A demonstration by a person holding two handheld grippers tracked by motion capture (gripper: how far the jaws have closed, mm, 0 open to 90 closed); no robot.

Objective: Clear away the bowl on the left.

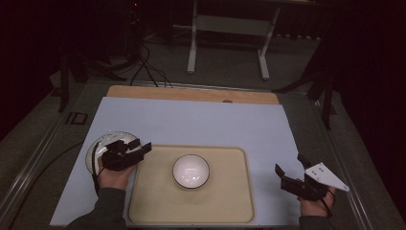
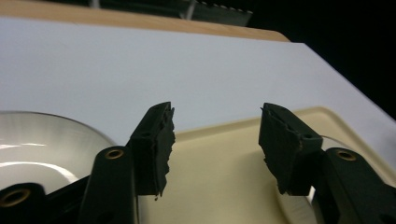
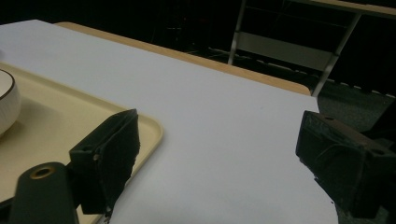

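I am watching from the high view as my left gripper (image 1: pixel 136 149) is hovering over the near left part of the table, above the edge of a white plate (image 1: pixel 98 148) that is lying on the pale sheet (image 1: pixel 201 122) just left of the cream tray (image 1: pixel 230 201). In the left gripper view its two black jaws are standing well apart with nothing between them; the plate (image 2: pixel 42 149) is showing at lower left behind one jaw, and the tray (image 2: pixel 219 163) is lying beyond the gap. A sliver of the white bowl (image 2: pixel 292 210) is peeking out beside the other jaw.

The bowl (image 1: pixel 191 171), white with a dark rim, is sitting upright in the middle of the tray, well apart from both grippers. In the right gripper view I am seeing it (image 3: pixel 7 105) at the far left edge, with fine ribs on its outer wall.

My right gripper (image 1: pixel 291 171) is hanging near the right edge of the sheet, beside the tray, with its grey three-cornered plate on top. Its jaws are spread wide and are holding nothing; only the bare sheet (image 3: pixel 224 140) and the corner of the tray (image 3: pixel 149 128) are lying beyond them.

I am finding no brand, label or writing that I can read on the plate, bowl, tray or grippers.
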